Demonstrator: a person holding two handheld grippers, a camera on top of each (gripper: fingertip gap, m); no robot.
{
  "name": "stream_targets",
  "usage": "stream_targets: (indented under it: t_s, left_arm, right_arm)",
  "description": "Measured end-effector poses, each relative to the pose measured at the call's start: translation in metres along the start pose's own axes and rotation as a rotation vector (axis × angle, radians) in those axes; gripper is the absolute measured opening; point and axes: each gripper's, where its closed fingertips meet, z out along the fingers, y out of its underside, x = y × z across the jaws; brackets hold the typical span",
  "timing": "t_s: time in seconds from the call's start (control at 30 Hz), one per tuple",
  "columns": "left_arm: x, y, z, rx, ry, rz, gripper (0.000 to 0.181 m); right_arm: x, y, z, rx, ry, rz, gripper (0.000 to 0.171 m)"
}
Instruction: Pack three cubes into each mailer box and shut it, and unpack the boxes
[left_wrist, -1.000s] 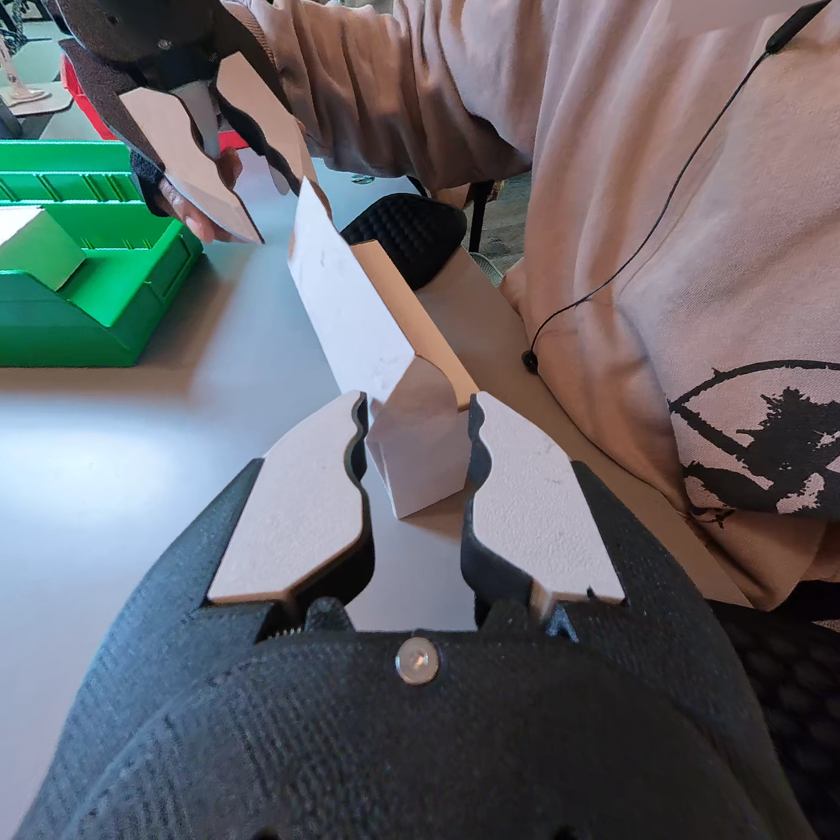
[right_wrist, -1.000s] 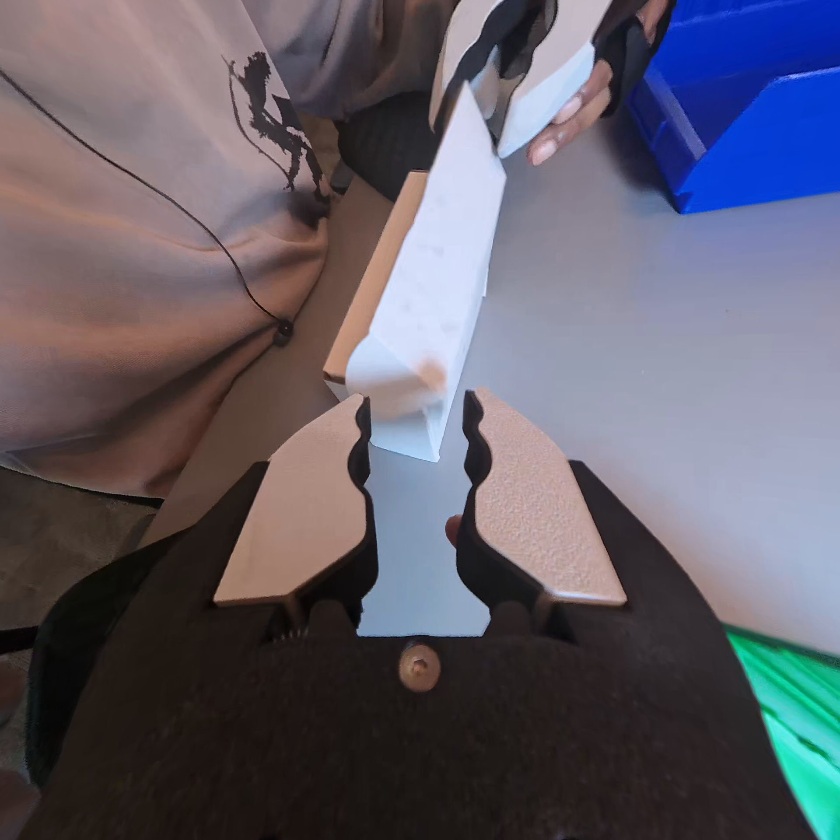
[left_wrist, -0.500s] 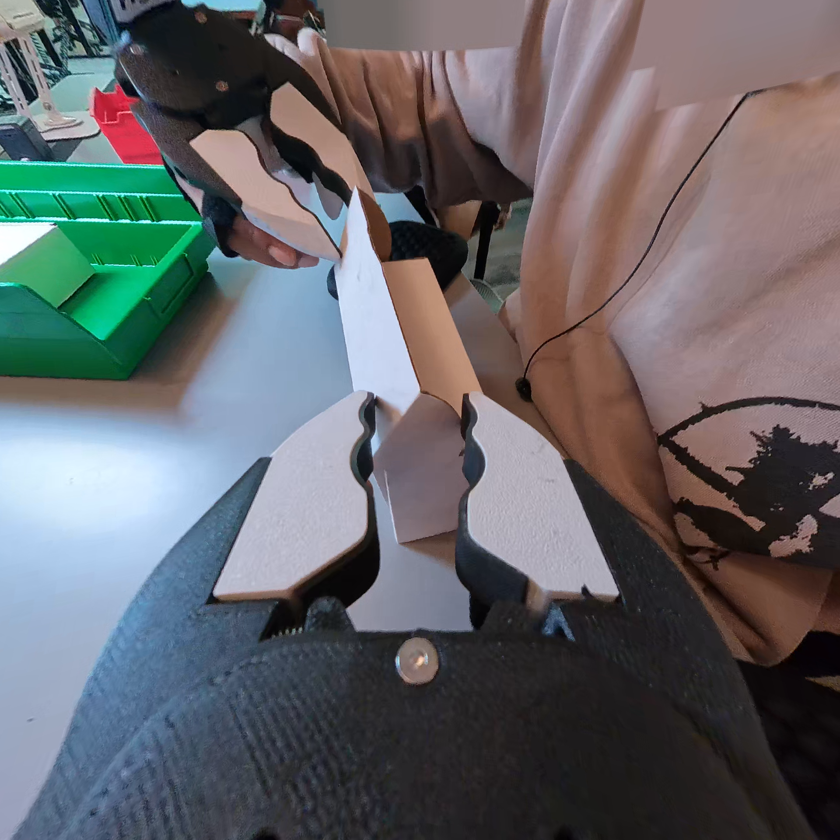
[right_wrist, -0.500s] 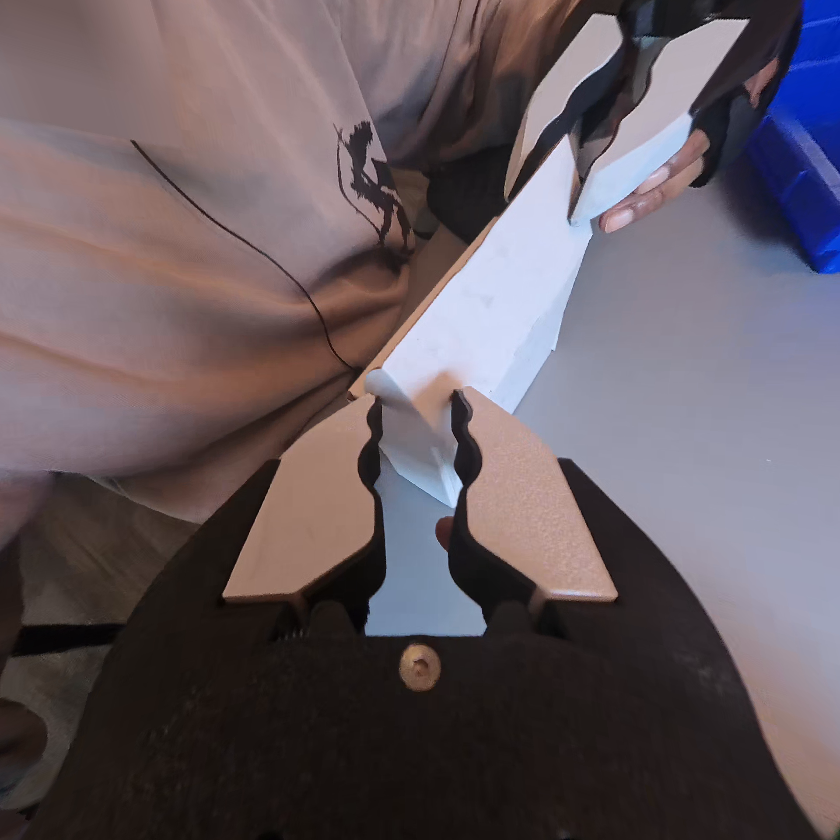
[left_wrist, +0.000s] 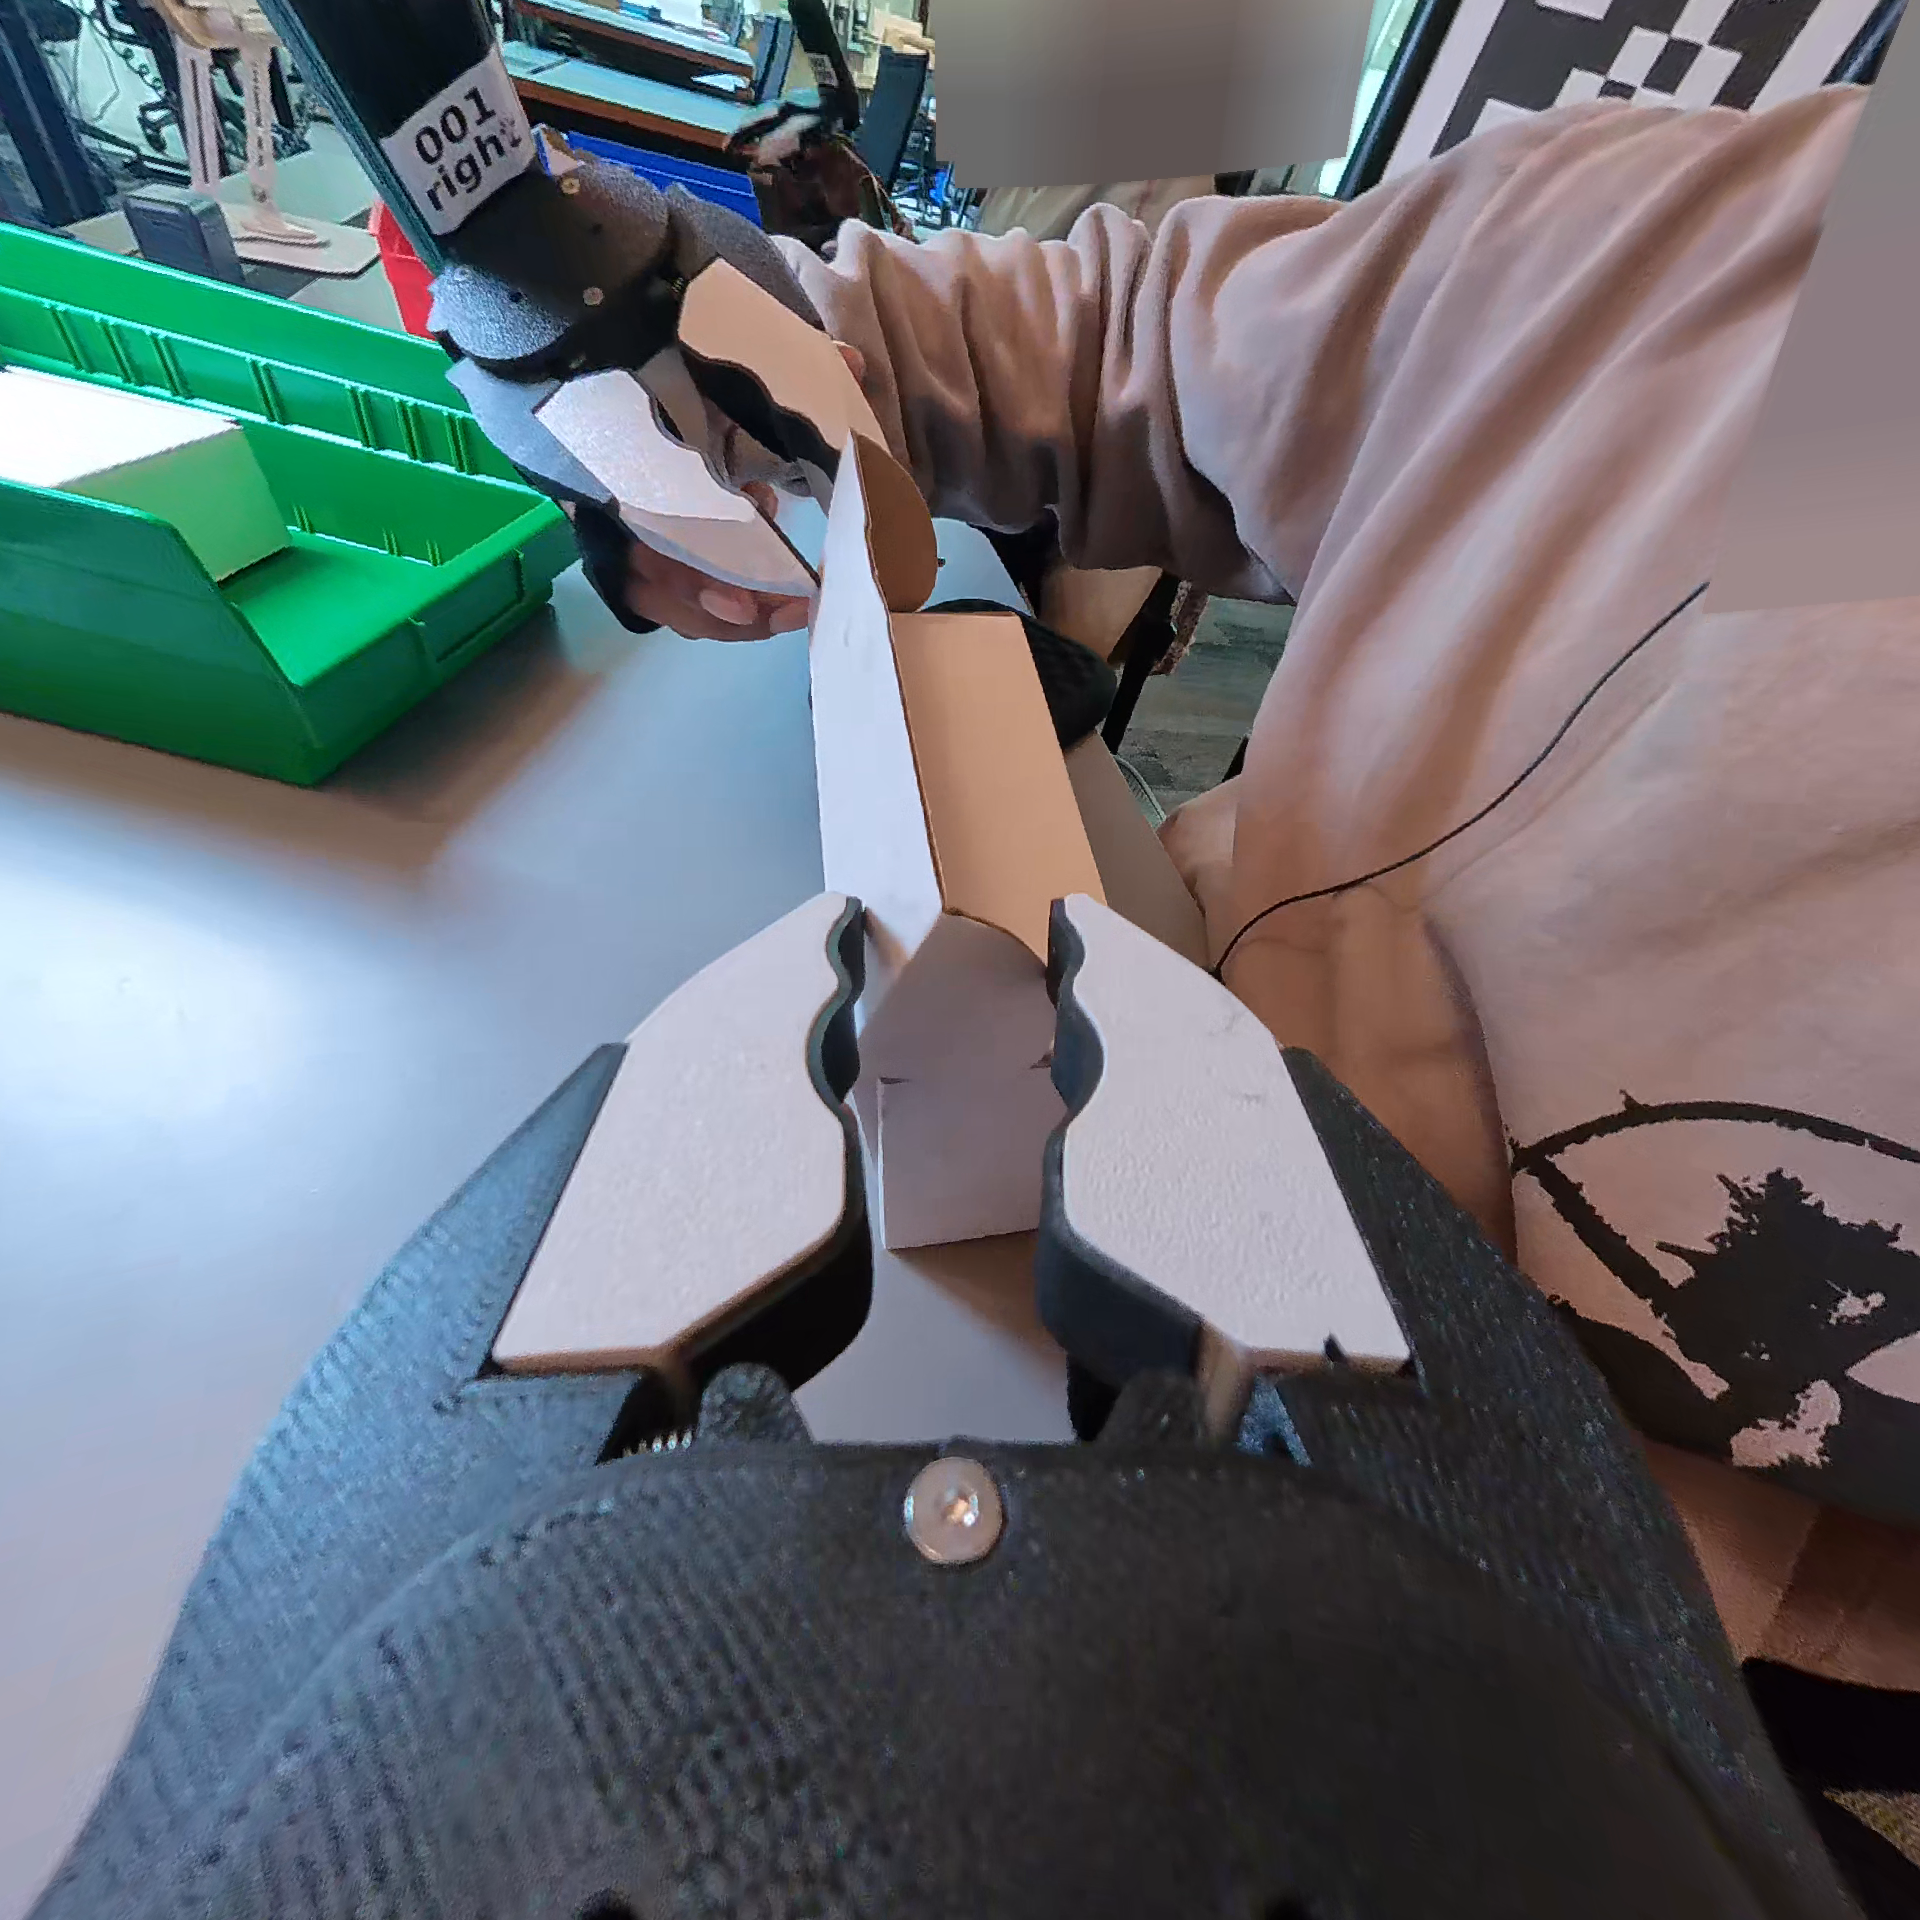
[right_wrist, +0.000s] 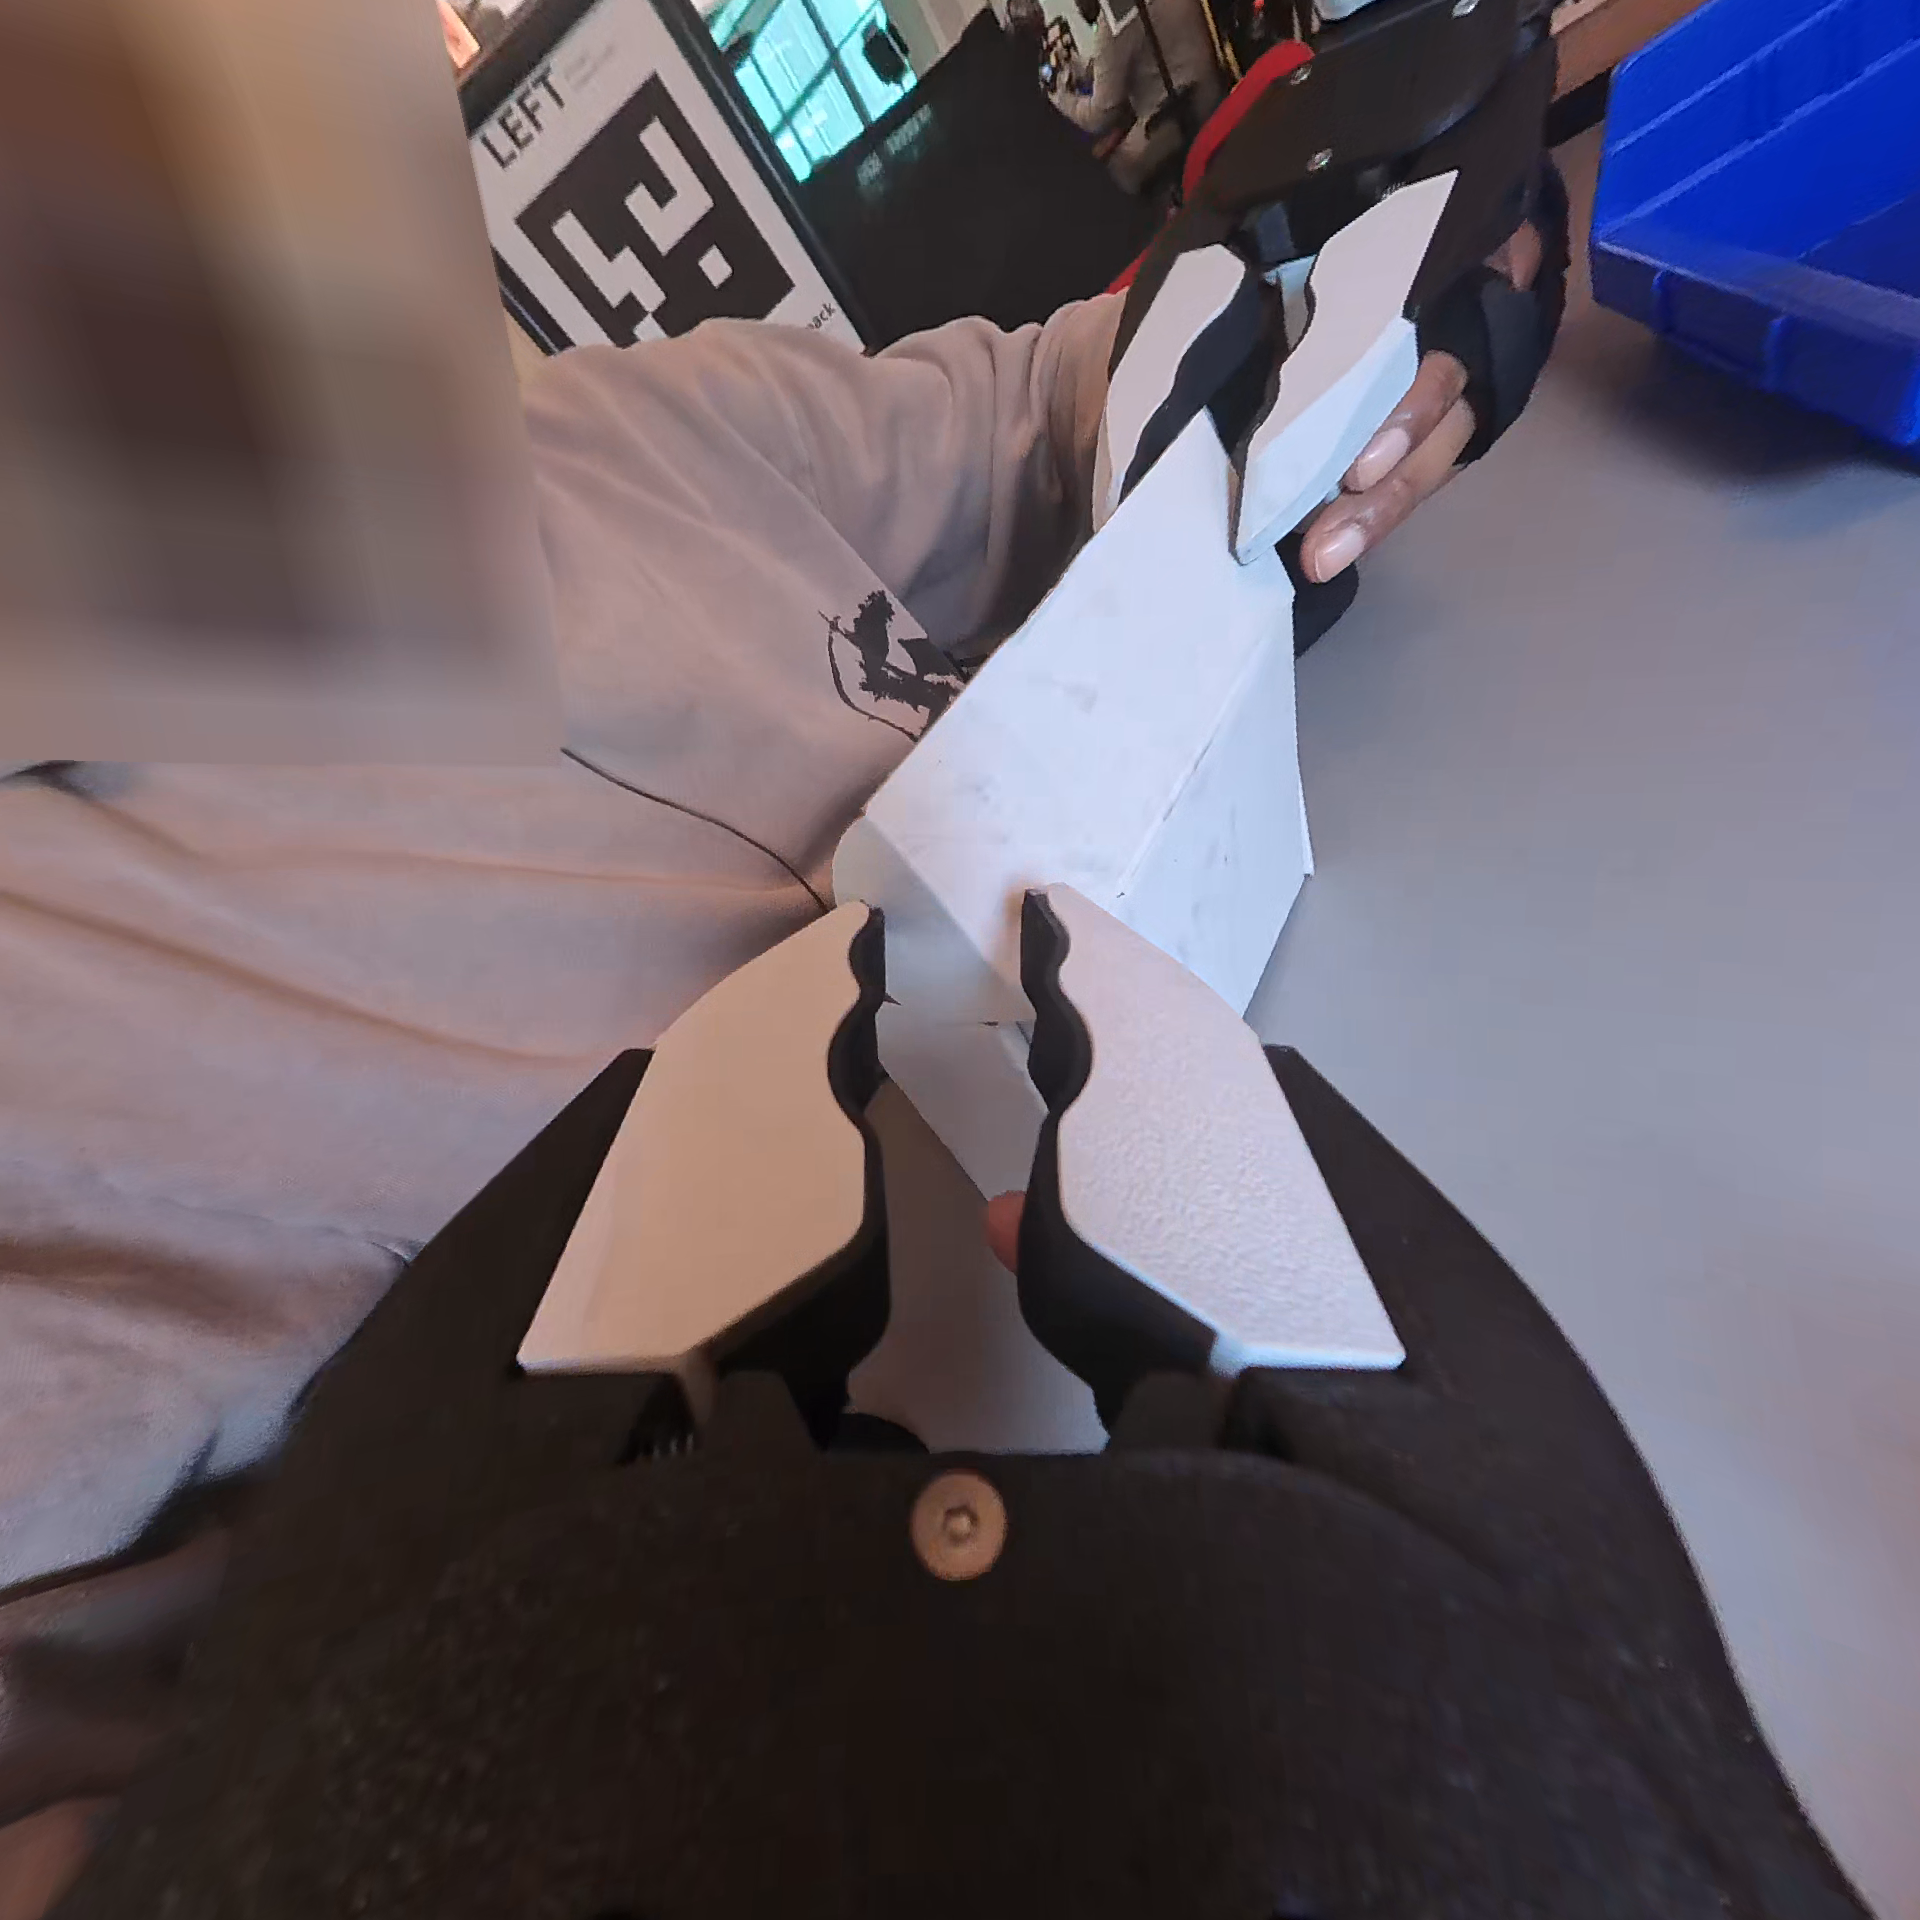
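- Grey counter (left_wrist: 260, 1039) fills the foreground, with a workshop of desks and chairs blurred behind it.
- I count one mailer box (left_wrist: 883, 790) in play, white outside and brown inside, plus one green bin (left_wrist: 343, 675) at 10 o'clock in the left wrist view and one blue bin (right_wrist: 1766, 208) at 1 o'clock in the right wrist view.
- One white box (left_wrist: 145, 468) lies in the green bin.
- I see the mailer's long axis running from 6 to 12 o'clock between my two claws, its lid raised and tilted.
- My left claw (left_wrist: 951, 997) is narrowed onto the near end flap, both fingers touching it.
- My right claw (right_wrist: 951, 977) is likewise closed on the opposite end flap.
- No cubes are visible to me.
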Motion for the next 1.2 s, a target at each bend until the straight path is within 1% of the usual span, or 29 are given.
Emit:
stream_targets:
  t_s: [0.07, 0.13, 0.2, 0.3, 0.43, 0.5, 0.53, 0.57, 0.67, 0.83, 0.9, 0.97, 1.0, 1.07, 1.13, 1.2]
  left_arm:
    - [-0.002, -0.001, 0.000, 0.000, -0.024, 0.000, 0.033]
    - [-0.003, -0.001, 0.000, -0.012, -0.054, 0.032, 0.031]
    - [0.000, 0.000, 0.001, -0.027, -0.062, 0.054, 0.031]
    - [0.007, 0.001, 0.004, -0.050, -0.067, 0.090, 0.031]
    - [0.007, 0.002, 0.005, -0.058, -0.097, 0.112, 0.029]
    - [0.006, 0.002, 0.006, -0.058, -0.108, 0.101, 0.027]
    - [0.005, 0.002, 0.007, -0.062, -0.116, 0.101, 0.027]
    - [0.003, 0.003, 0.007, -0.070, -0.127, 0.105, 0.026]
    - [0.001, 0.003, 0.007, -0.069, -0.151, 0.116, 0.026]
    - [-0.002, 0.002, 0.004, -0.057, -0.171, 0.113, 0.026]
    - [-0.002, 0.003, 0.002, -0.079, -0.179, 0.128, 0.026]
    - [-0.003, 0.004, -0.001, -0.104, -0.191, 0.149, 0.030]
    - [-0.002, 0.005, -0.002, -0.115, -0.190, 0.161, 0.035]
    - [0.004, 0.006, -0.007, -0.136, -0.165, 0.197, 0.045]
    - [0.011, 0.007, -0.015, -0.157, -0.132, 0.248, 0.051]
    - [0.013, 0.011, -0.025, -0.196, -0.087, 0.275, 0.055]
  right_arm:
    - [0.001, 0.000, -0.001, 0.017, 0.005, 0.015, 0.025]
    - [0.002, 0.006, 0.001, -0.020, 0.045, -0.014, 0.024]
    - [0.002, 0.018, 0.005, -0.121, 0.133, -0.127, 0.026]
    - [-0.004, 0.022, 0.012, -0.204, 0.215, -0.268, 0.035]
    - [-0.006, 0.024, 0.014, -0.314, 0.336, -0.447, 0.035]
    - [-0.011, 0.023, 0.019, -0.345, 0.336, -0.489, 0.035]
    - [-0.012, 0.023, 0.021, -0.361, 0.334, -0.497, 0.033]
    - [-0.013, 0.022, 0.023, -0.360, 0.319, -0.485, 0.026]
    - [-0.009, 0.020, 0.025, -0.292, 0.282, -0.391, 0.023]
    - [-0.008, 0.017, 0.023, -0.134, 0.153, -0.200, 0.017]
    - [-0.007, 0.016, 0.022, -0.094, 0.128, -0.156, 0.013]
    - [-0.005, 0.016, 0.024, -0.098, 0.137, -0.159, 0.007]
    - [-0.005, 0.019, 0.025, -0.126, 0.160, -0.196, 0.011]
    - [-0.012, 0.020, 0.028, -0.175, 0.174, -0.262, 0.026]
    - [-0.012, 0.020, 0.027, -0.238, 0.246, -0.360, 0.036]
    - [-0.013, 0.020, 0.027, -0.299, 0.298, -0.436, 0.042]
